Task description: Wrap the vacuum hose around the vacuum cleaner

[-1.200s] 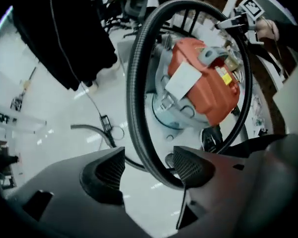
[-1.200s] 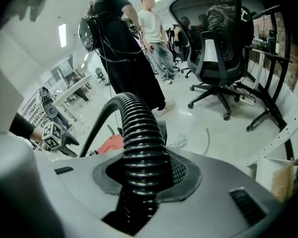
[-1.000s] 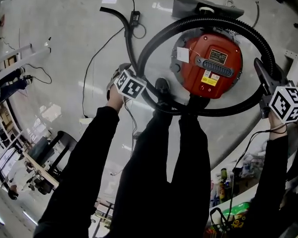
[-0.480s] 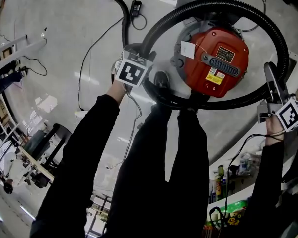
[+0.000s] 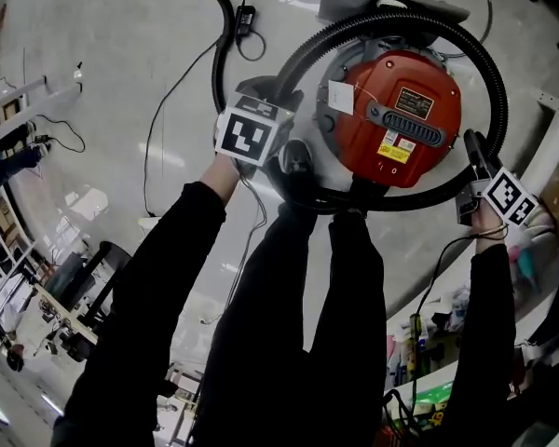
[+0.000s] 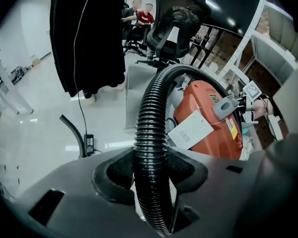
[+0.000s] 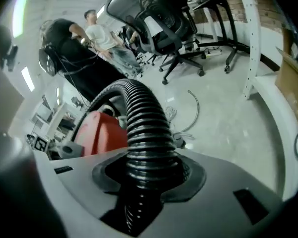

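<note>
A red vacuum cleaner [image 5: 396, 119] stands on the floor in front of my feet. Its black ribbed hose [image 5: 401, 24] runs in a loop around the body. My left gripper [image 5: 278, 99] is at the loop's left side; its jaws have just been closing and now press on the hose [image 6: 150, 133], which passes between the pads of the gripper [image 6: 150, 171]. The red body [image 6: 203, 108] with a white tag lies just beyond. My right gripper [image 5: 471, 152] is at the loop's right side, shut on the hose [image 7: 141, 118], which fills the gap of the gripper [image 7: 149, 175].
A curved black wand [image 5: 219, 35], a power adapter [image 5: 245, 15] and a thin cable [image 5: 163, 128] lie on the floor at the left. A grey floor nozzle [image 5: 354, 7] sits behind the vacuum. A white shelf with bottles [image 5: 419, 343] borders the right. Office chairs [image 6: 176, 19] stand farther off.
My left gripper moved right toward the vacuum and closed on the hose. My right gripper came down and inward. The hose loop now sits tighter around the red body.
</note>
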`<state>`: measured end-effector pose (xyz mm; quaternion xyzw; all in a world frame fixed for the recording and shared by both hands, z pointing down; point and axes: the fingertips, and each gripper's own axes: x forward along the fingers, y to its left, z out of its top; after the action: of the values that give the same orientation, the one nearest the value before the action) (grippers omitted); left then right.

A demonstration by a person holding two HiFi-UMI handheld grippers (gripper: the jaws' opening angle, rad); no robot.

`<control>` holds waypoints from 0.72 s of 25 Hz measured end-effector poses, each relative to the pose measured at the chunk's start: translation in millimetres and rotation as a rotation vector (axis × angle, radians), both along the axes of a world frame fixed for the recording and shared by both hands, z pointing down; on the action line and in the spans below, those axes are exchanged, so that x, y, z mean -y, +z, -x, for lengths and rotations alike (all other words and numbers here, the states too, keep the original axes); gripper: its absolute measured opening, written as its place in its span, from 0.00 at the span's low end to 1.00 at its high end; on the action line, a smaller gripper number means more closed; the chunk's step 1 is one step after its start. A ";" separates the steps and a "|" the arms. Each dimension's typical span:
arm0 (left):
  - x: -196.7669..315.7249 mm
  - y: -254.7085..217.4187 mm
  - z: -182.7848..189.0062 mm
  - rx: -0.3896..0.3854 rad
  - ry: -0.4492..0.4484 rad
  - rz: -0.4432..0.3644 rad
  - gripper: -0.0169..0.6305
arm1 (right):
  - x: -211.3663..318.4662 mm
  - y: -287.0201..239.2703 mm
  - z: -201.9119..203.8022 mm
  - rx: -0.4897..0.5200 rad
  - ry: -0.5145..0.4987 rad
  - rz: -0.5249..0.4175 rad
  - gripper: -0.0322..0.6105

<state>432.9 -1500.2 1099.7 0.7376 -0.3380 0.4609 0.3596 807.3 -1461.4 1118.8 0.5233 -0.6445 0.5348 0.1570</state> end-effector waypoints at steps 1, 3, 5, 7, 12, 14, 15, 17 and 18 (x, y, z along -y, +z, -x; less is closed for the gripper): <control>-0.8 2.9 -4.1 0.000 0.012 0.005 0.32 | -10.1 15.0 -0.7 -0.027 -0.051 0.054 0.32; -4.4 10.4 -10.2 0.014 0.045 0.015 0.32 | -28.5 36.6 -0.6 -0.051 -0.120 0.148 0.54; -9.4 20.9 -10.1 0.046 0.086 0.021 0.32 | -37.3 43.7 -5.4 -0.061 -0.118 0.200 0.63; -12.2 26.8 -7.7 0.067 0.119 0.016 0.32 | -44.8 45.3 -13.0 -0.117 -0.143 0.236 0.66; -18.3 26.9 -1.3 0.097 0.221 -0.020 0.45 | -36.4 17.3 -37.4 -0.244 -0.114 0.151 0.66; -22.0 24.1 5.8 0.054 0.164 -0.006 0.50 | -21.3 -5.4 -39.4 -0.212 -0.026 0.072 0.66; -24.2 21.5 11.9 0.029 0.115 0.002 0.51 | -15.0 -15.7 -37.3 -0.190 0.008 0.038 0.66; -28.4 13.4 27.3 -0.010 0.031 -0.007 0.52 | -5.4 -32.7 -30.2 -0.170 0.043 -0.015 0.66; -30.3 8.1 36.0 -0.026 -0.002 -0.025 0.52 | -1.9 -39.8 -26.7 -0.173 0.053 -0.038 0.66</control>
<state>396.9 -1469.9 1107.8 0.7476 -0.3395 0.4468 0.3553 833.9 -1459.5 1079.0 0.5871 -0.6245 0.4795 0.1879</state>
